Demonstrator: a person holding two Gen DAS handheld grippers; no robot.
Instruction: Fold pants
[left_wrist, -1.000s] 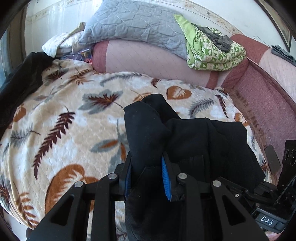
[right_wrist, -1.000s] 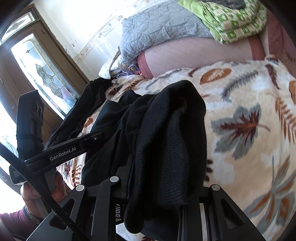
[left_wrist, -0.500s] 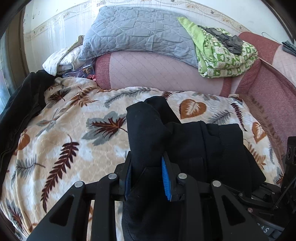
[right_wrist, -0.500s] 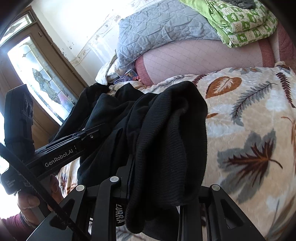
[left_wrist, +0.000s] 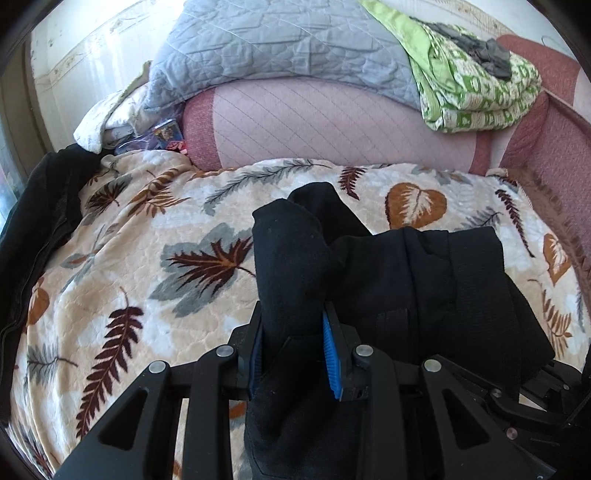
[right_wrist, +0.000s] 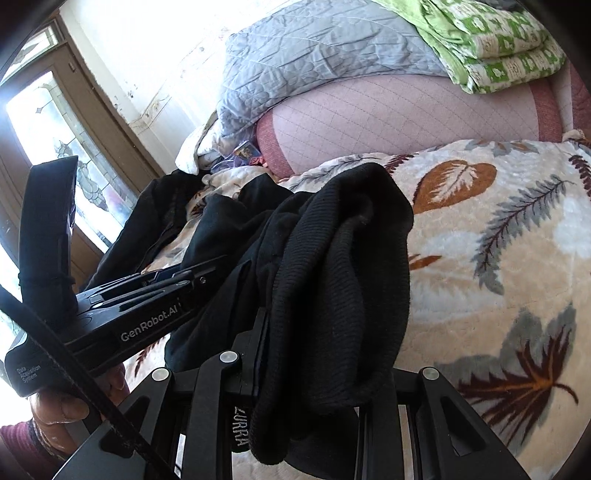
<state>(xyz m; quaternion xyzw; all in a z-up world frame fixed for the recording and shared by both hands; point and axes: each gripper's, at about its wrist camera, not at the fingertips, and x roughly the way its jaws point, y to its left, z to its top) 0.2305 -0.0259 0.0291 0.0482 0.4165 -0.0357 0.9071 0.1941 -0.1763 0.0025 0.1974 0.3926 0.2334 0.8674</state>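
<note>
Two hand-held grippers, left (left_wrist: 293, 349) and right (right_wrist: 314, 365), clamping one black pants (left_wrist: 388, 280).

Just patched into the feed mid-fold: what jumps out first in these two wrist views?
The bunched black knit pants dominate both views, clamped in the left gripper between its blue pads and draped over the right gripper. Under them spreads a cream fleece blanket with brown and grey leaf prints. Behind it, a folded green-and-white patterned quilt sits on the pink quilted sofa back.
</note>
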